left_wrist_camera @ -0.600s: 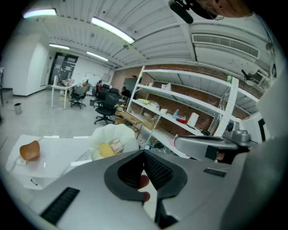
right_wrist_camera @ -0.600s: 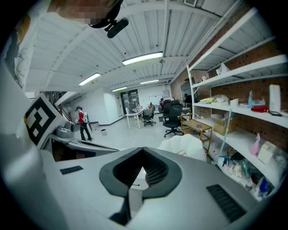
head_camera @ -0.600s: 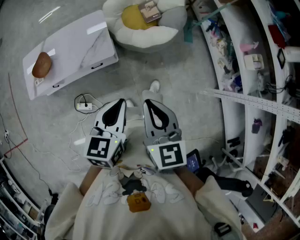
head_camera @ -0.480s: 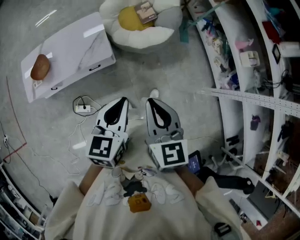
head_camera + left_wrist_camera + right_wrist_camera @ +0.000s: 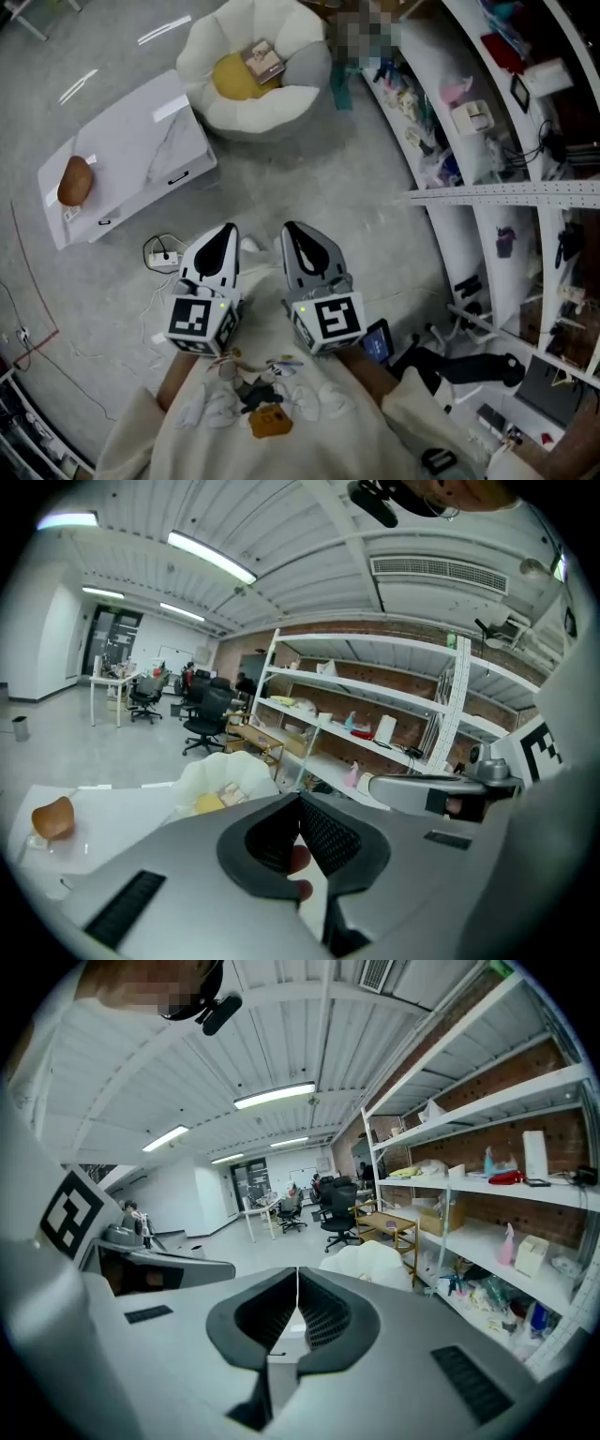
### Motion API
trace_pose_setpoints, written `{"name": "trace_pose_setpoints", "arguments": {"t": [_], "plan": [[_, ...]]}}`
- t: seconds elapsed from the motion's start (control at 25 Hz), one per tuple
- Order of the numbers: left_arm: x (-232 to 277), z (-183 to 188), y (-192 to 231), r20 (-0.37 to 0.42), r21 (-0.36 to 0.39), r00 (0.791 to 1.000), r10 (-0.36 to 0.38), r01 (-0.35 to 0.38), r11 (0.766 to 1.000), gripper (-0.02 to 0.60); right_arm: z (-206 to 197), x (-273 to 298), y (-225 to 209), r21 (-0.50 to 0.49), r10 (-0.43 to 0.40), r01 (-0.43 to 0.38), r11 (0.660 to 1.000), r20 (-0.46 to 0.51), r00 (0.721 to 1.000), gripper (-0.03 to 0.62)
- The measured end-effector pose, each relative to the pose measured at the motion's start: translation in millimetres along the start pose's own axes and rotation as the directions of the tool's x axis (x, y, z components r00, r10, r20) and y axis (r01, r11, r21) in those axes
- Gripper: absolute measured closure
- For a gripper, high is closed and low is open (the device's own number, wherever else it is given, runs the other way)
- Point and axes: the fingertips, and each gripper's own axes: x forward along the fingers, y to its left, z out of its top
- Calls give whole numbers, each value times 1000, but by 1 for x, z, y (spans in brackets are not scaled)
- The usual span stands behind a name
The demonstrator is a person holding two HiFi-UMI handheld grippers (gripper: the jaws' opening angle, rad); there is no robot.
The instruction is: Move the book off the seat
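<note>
A small book lies on the yellow cushion of a white flower-shaped seat on the floor, far ahead of both grippers. The left gripper view shows the seat with the book just beyond the jaw tips. In the right gripper view the seat is seen from the back. My left gripper and right gripper are held side by side close to the body. Both are shut with nothing between the jaws, and both are well short of the seat.
A low white table with a brown lump on it stands left of the seat. A power strip with cable lies on the floor by the left gripper. White shelving full of items runs along the right.
In the head view the seat, book and table have slid down and to the left. Both grippers stay shut and side by side.
</note>
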Motion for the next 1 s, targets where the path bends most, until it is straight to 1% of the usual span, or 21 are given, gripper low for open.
{"name": "trace_pose_setpoints", "arguments": {"t": [0.16,0.4,0.52,0.64,0.76,0.88,1.0], "plan": [[-1,-8,3,-21,-12,1000,12,-13,1000,571,-4,-2,-5,30,-15,15,999,-10,1000,585],[10,-6,5,-33,-10,999,17,-17,1000,571,-4,5,-10,38,-5,6,999,-28,1000,585],[24,-1,6,-52,-5,998,22,-22,1000,571,-2,15,-21,39,-2,3,999,-31,1000,585],[51,7,3,-83,8,996,16,-15,1000,571,1,29,-45,91,-8,12,996,-41,999,585],[84,22,1,-99,11,995,13,-12,1000,571,5,51,-79,151,-18,26,988,-56,998,585],[120,38,10,-113,2,993,34,-34,999,571,15,79,-111,205,-27,41,978,-71,997,585],[158,58,17,-124,9,991,55,-55,998,571,33,106,-142,214,-20,32,976,-57,998,585]]}}
